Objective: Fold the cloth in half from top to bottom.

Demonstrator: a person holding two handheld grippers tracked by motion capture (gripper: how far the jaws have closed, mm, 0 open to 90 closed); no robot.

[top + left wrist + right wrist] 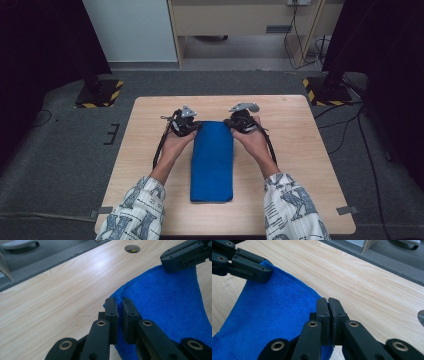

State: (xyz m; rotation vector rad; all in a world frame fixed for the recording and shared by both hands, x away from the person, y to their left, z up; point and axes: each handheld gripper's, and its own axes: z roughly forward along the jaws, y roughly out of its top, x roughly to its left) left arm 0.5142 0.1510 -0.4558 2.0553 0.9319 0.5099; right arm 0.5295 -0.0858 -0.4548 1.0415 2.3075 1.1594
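Folding: a soft blue terry cloth (pixel 212 160), folded into a long strip, is laid mid-counter (pixel 300 150).
Left gripper (pixel 119 305): jaws pinched on the far left corner.
Right gripper (pixel 327 305): jaws clamped on the far right corner.
Handling: judged light, limp, non-slippery; best gripped at corners.

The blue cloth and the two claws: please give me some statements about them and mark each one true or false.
1. The blue cloth lies folded into a long strip on the wooden table. True.
2. The left claw is wide open above the cloth. False: it is shut on a far corner.
3. The right claw grips the cloth's other far corner. True.
4. The cloth hangs over the table's edge. False: it lies wholly on the tabletop.
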